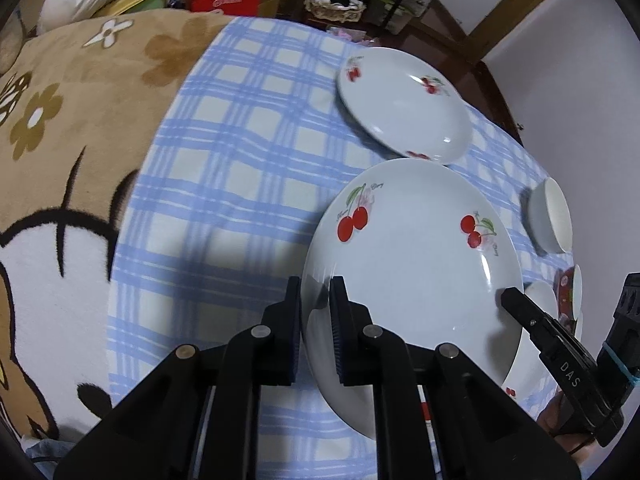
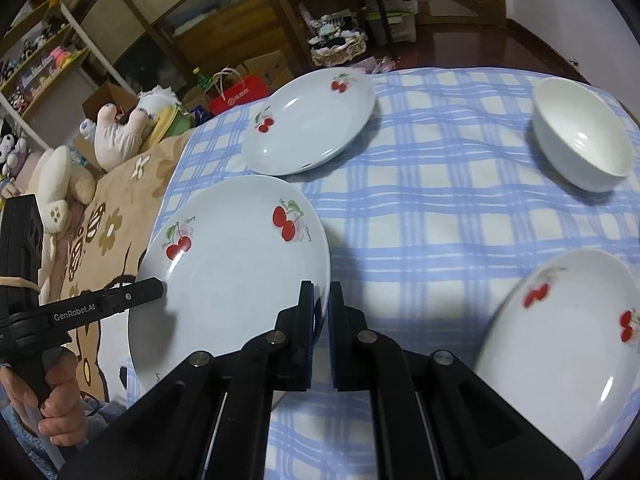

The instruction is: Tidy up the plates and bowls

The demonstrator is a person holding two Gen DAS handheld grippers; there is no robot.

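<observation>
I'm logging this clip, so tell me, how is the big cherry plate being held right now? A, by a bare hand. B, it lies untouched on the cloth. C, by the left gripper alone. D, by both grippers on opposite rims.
D: the left gripper and the right gripper each clamp a rim of the cherry plate.

Glossy glazed cherry plate (image 1: 412, 264), matt woven checked cloth (image 1: 240, 168).

Dim room behind: wooden shelves (image 2: 48, 56) (crowded with plush toys), dark wood floor (image 2: 532, 44), white wall (image 1: 560, 72), red paper bag (image 1: 226, 0)
</observation>
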